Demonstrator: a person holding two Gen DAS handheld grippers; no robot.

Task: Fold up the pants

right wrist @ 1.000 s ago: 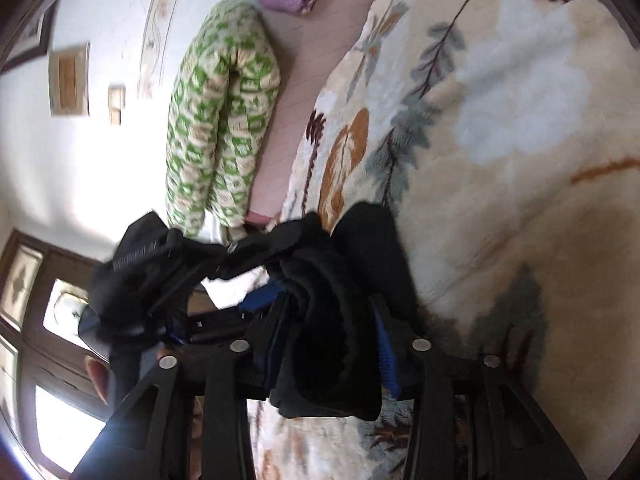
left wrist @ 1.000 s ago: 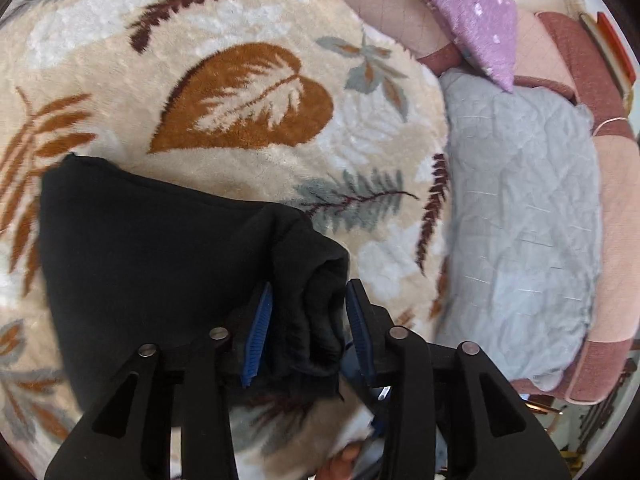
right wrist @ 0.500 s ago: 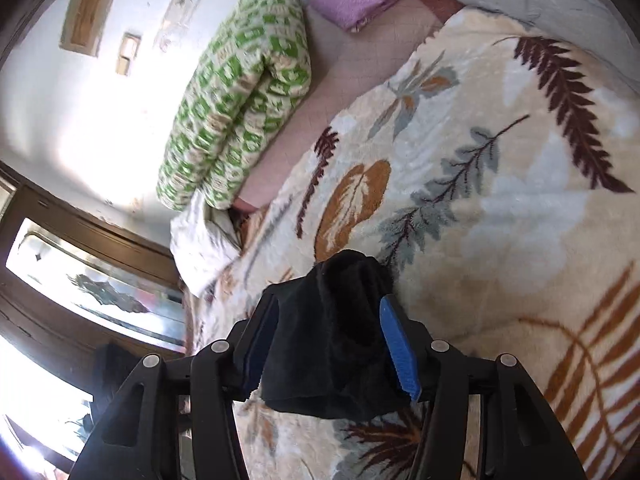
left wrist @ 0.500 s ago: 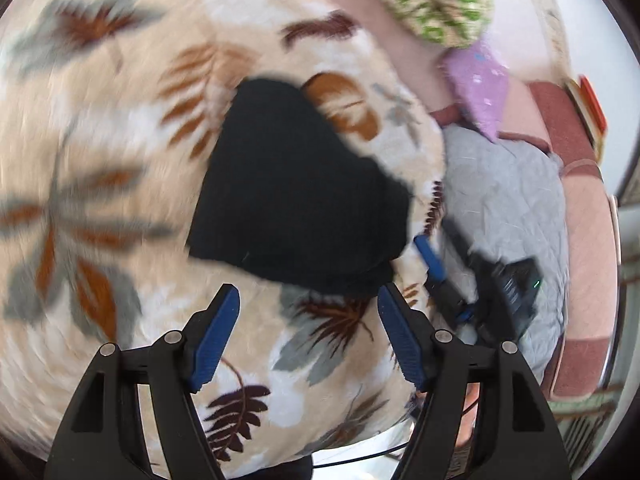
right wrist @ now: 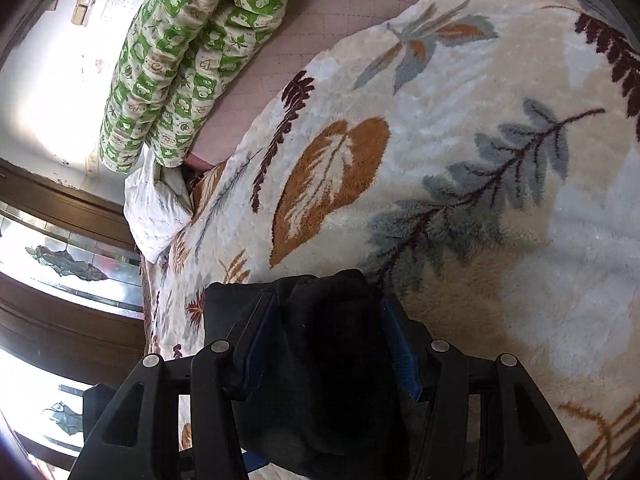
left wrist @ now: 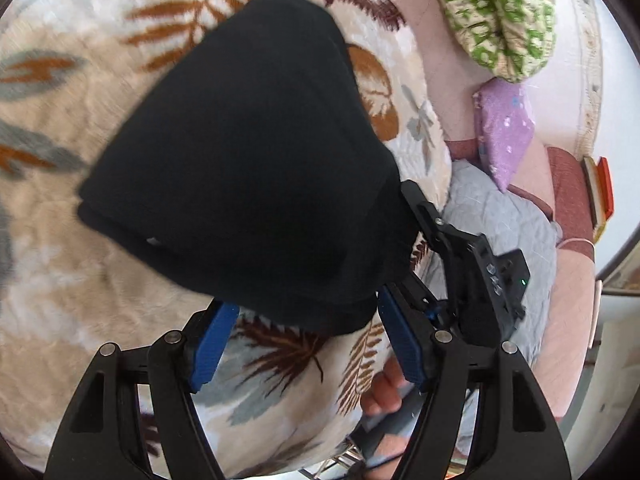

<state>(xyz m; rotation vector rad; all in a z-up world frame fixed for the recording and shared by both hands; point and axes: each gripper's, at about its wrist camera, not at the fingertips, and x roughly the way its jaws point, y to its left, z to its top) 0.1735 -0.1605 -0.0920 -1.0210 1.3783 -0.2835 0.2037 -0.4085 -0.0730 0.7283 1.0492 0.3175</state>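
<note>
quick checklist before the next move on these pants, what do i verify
1. Left claw free of cloth: ok. Its jaws have just been opening and nothing sits between the pads.
2. Right claw grip on the pants: ok. Black cloth fills the gap between its pads, though its jaws have just been opening a little.
3. Pants gathered into one bundle: ok.
4. Fold edges lined up: cannot tell, the cloth is dark and blurred.
5. Blanket smooth around the pants: ok.

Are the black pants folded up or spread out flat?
Folded. The black pants lie as a compact, layered bundle on the leaf-print blanket, with no legs stretched out.
</note>
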